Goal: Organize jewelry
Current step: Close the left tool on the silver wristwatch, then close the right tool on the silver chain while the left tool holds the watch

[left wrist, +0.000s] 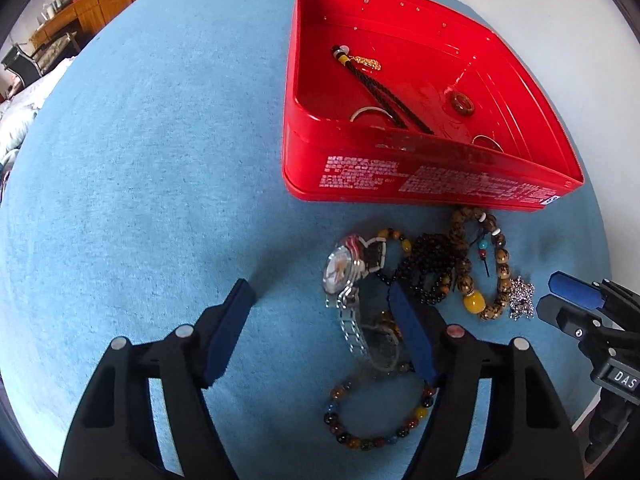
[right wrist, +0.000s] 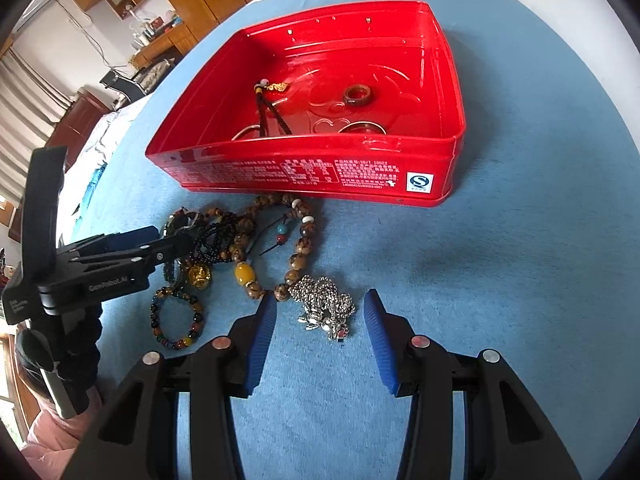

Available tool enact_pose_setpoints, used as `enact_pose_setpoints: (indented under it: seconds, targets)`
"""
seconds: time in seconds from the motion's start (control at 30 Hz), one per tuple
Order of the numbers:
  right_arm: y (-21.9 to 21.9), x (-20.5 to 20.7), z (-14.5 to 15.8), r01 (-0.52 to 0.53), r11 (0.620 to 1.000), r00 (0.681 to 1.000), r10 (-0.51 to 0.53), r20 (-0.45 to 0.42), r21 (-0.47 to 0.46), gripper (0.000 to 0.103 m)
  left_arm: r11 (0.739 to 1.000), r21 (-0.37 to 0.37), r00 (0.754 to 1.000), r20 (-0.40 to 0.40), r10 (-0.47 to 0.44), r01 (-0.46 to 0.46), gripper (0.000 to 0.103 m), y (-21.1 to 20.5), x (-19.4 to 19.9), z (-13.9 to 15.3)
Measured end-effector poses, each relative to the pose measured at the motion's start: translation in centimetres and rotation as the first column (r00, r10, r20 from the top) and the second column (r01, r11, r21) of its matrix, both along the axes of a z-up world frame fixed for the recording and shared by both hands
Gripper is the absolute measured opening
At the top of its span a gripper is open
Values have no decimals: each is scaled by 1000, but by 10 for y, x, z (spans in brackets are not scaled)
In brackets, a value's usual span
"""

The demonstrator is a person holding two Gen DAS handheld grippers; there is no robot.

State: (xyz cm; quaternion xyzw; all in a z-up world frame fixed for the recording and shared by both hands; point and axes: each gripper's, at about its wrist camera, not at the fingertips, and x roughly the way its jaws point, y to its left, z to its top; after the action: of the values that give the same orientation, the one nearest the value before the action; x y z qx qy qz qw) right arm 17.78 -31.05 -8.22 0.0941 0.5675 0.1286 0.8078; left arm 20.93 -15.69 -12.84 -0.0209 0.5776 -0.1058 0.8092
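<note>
A heap of jewelry is seen on a blue cloth (left wrist: 140, 160) just in front of a red rectangular metal tin (left wrist: 420, 184). In the heap five pieces can be counted: one silver metal-band wristwatch (left wrist: 340, 272), one bracelet of mixed amber and dark round beads (left wrist: 376, 436), one string of small black beads (left wrist: 430, 264), one large strand of mottled brown wooden beads with a yellow oval bead (left wrist: 500, 264), and one bunched silver chain necklace (right wrist: 326, 308). The watch, black string and brown strand are tangled and touching one another; the silver chain lies just beside the brown strand.

Inside the tin four pieces are seen on its floor: one dark braided cord with a gold charm (left wrist: 360, 68), one brown ring (left wrist: 463, 104), and two thin silvery rings, one (left wrist: 366, 113) beside the cord and one (right wrist: 364, 127) against the near wall, both partly hidden by that wall.

The left gripper (left wrist: 320, 320) is held open over the watch and the mixed bead bracelet, with its right blue pad above the watch band and nothing pressed between the pads. The right gripper (right wrist: 320, 316) is also held open, its two blue pads set either side of the silver chain and apart from it.
</note>
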Motion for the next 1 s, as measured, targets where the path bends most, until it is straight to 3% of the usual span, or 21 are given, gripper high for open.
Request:
enact_pose_setpoints:
  seconds: [0.27,0.63,0.7,0.77,1.0]
  targets:
    - [0,9,-8,6,1000,1000,-6,-23,7,46,1000,16,1000,0,10,-10,39,9,4,1]
    - [8,23,-13,4,1000,999,-4,-38,6,46,996,94,999,38,-11,7,42,-20,17,-3]
    - [10,26,-13,2,1000,999,-1,-39,7,46,994,110,998,55,-21,15,34,-26,16,-4]
    - [11,28,-14,0,1000,999,0,-41,3,46,995,98,998,64,-30,24,13,-29,13,-4]
    - [3,20,-16,15,1000,999,-16,-49,-21,46,998,62,998,68,-15,11,13,-22,9,-1]
